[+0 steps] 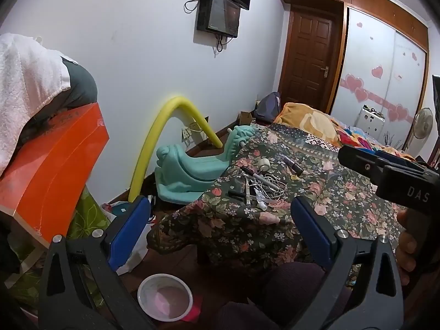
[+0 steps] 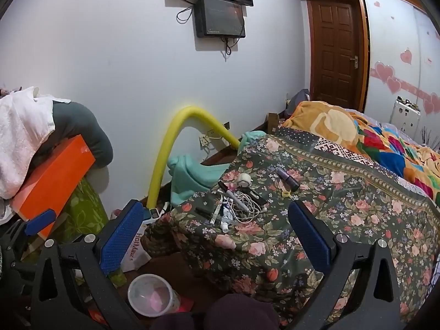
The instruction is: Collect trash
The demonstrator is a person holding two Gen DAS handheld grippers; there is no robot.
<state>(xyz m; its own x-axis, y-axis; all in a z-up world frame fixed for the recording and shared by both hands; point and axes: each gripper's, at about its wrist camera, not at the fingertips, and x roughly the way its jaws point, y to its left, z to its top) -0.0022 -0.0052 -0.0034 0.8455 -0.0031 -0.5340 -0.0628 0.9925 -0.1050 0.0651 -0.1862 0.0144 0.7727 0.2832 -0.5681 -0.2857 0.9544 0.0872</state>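
Small clutter lies on the floral bedspread: a white tape roll, a purple tube, a tangled white earphone cable, pens and a small white-capped tube. A clear plastic cup with a pink bottom stands on the floor below. My left gripper is open and empty, short of the pile. My right gripper is also open and empty. Its black body shows in the left wrist view.
An orange box under a white towel stands at the left. A yellow foam tube and a teal plastic seat fill the gap by the wall. A knee in dark trousers is at the bottom.
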